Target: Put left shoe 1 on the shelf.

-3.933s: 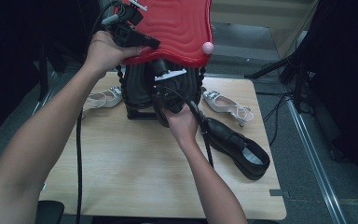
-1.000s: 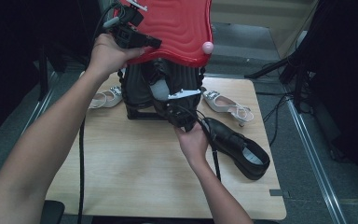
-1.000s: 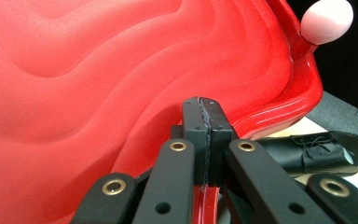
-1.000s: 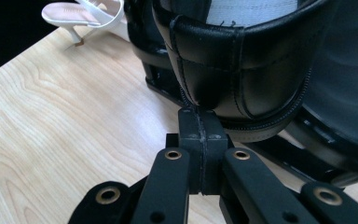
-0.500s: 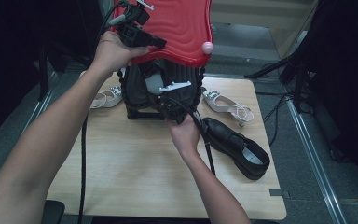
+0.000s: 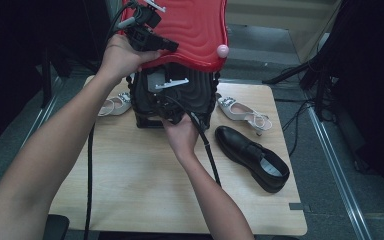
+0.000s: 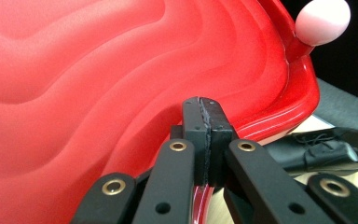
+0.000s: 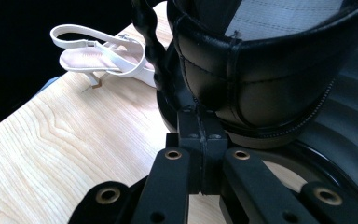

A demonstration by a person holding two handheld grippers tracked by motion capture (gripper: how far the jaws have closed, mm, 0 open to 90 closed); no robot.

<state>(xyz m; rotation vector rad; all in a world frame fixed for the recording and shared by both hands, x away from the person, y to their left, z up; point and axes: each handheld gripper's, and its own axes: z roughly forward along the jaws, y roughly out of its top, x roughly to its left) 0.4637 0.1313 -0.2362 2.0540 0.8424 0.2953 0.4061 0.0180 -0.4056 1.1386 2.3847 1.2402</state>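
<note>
At the far side of the bench [image 6: 130, 200], midway through packing shoes into a black case [image 6: 202, 95] with a red lid [image 6: 195, 25]. Props that lid up and open with the left hand-held gripper [image 7: 200, 121], jaws clamped hard together on the lid's rim, across the lid from the pink knob [image 7: 324, 21]. Reaches low into the case with the right hand-held gripper [image 8: 200, 130], jaws squeezed fully together right against the lower edge of the black shoe in the case [image 8: 261, 70]; cannot tell whether pinching a sliver of its sole or only touching it. Looks like the seating step for shoe 1 of the black pair: nudging or settling it onto the ribbed floor of the case. Leaves the black shoe on the bench [image 6: 252, 157] lying to the right of the case, well apart from both hand-held grippers, and 2 pale sandals beside the case, 1 at its left [image 6: 114, 104] and 1 at its right [image 6: 242, 114]. Next, by this reading: let go of or back away from the packed shoe without dragging it out, swing right toward the shoe on the bench, spread the jaws wide enough for its collar or heel, and carry it under the raised lid. Calls meanwhile for a steady left grip, since a slipping rim means a lid dropping onto the right hand.
</note>
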